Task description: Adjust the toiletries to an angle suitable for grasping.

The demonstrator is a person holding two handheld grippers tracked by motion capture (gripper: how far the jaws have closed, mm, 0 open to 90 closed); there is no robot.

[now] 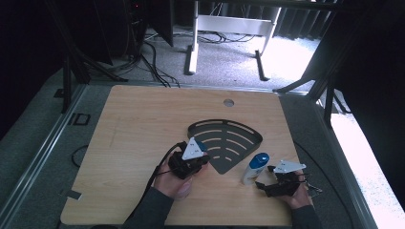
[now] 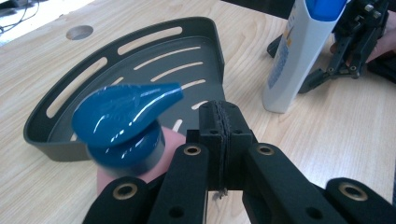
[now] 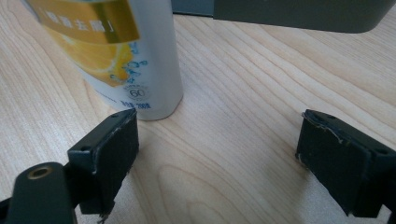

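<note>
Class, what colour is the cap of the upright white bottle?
Blue cap; clearest in the high view.

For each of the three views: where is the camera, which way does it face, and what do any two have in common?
High view: above the table, looking forward and down; forearms, left gripper, right gripper.
Left gripper view: along its shut jaws toward the rack; blue pump close by.
Right gripper view: low over the wood, open jaws beside the bottle.
Shared: every view shows bottle and rack.
</note>
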